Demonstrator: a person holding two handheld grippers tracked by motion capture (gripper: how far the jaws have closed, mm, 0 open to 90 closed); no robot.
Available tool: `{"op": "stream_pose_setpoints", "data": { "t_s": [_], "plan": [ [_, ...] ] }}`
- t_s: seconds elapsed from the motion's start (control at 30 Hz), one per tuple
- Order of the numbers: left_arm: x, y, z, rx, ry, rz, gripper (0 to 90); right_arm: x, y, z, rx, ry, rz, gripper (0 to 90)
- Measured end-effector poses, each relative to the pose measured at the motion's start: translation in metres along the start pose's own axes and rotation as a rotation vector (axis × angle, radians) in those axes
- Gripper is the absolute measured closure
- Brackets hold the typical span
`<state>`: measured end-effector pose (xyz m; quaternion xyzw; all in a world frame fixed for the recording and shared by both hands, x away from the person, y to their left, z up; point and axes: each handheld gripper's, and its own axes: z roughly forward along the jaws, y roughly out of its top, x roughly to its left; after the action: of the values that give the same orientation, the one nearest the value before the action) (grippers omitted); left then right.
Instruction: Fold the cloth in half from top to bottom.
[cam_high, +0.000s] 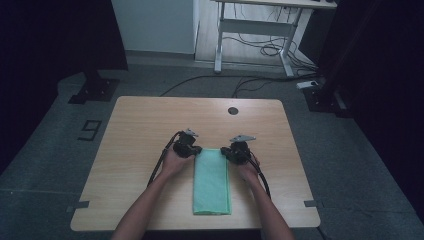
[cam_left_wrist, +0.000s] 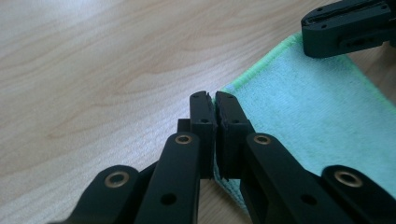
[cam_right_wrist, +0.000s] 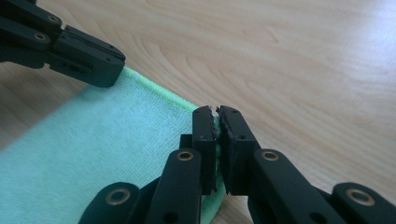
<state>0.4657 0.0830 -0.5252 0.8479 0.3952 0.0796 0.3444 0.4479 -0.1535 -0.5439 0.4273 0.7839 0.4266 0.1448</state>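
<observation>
A green cloth (cam_high: 212, 182), folded into a long strip, lies on the wooden table (cam_high: 145, 125) and runs from the middle toward the near edge. My left gripper (cam_high: 196, 150) is at its far left corner and my right gripper (cam_high: 226, 151) is at its far right corner. In the left gripper view the jaws (cam_left_wrist: 215, 100) are shut with the cloth's (cam_left_wrist: 308, 116) corner edge pinched between the pads; the right gripper (cam_left_wrist: 348, 25) rests on the opposite corner. In the right gripper view the jaws (cam_right_wrist: 218, 114) pinch the other corner of the cloth (cam_right_wrist: 102, 149), and the left gripper (cam_right_wrist: 70, 46) shows at top left.
A black round grommet (cam_high: 233, 110) sits near the table's far edge. Bare wood lies left, right and beyond the cloth. On the floor behind stand black stand bases (cam_high: 94, 90), a white desk frame (cam_high: 255, 35) and loose cables (cam_high: 240, 82).
</observation>
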Motion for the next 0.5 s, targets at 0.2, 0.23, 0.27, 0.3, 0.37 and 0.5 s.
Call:
{"op": "stream_pose_setpoints", "data": {
  "t_s": [0.2, 0.23, 0.27, 0.3, 0.37, 0.5],
  "plan": [
    [-0.003, 0.013, -0.01, -0.05, 0.007, 0.016, 87.1, -0.001, 0.01, -0.013, -0.037, -0.002, -0.006, 85.3],
    [-0.003, 0.013, -0.01, -0.05, 0.007, 0.016, 87.1, -0.002, 0.013, -0.015, -0.044, -0.006, -0.006, 85.3],
    [-0.003, 0.021, -0.013, -0.057, 0.01, 0.022, 87.2, -0.003, 0.016, -0.017, -0.051, -0.006, -0.004, 85.3],
    [-0.003, 0.021, -0.013, -0.057, 0.01, 0.022, 87.1, -0.003, 0.016, -0.017, -0.051, -0.006, -0.004, 85.3],
    [-0.003, 0.029, -0.015, -0.072, 0.012, 0.028, 87.1, -0.006, 0.021, -0.02, -0.064, -0.014, -0.008, 85.3],
    [-0.005, 0.041, -0.019, -0.097, 0.016, 0.041, 87.1, -0.012, 0.029, -0.028, -0.098, -0.02, 0.008, 85.3]
  ]
}}
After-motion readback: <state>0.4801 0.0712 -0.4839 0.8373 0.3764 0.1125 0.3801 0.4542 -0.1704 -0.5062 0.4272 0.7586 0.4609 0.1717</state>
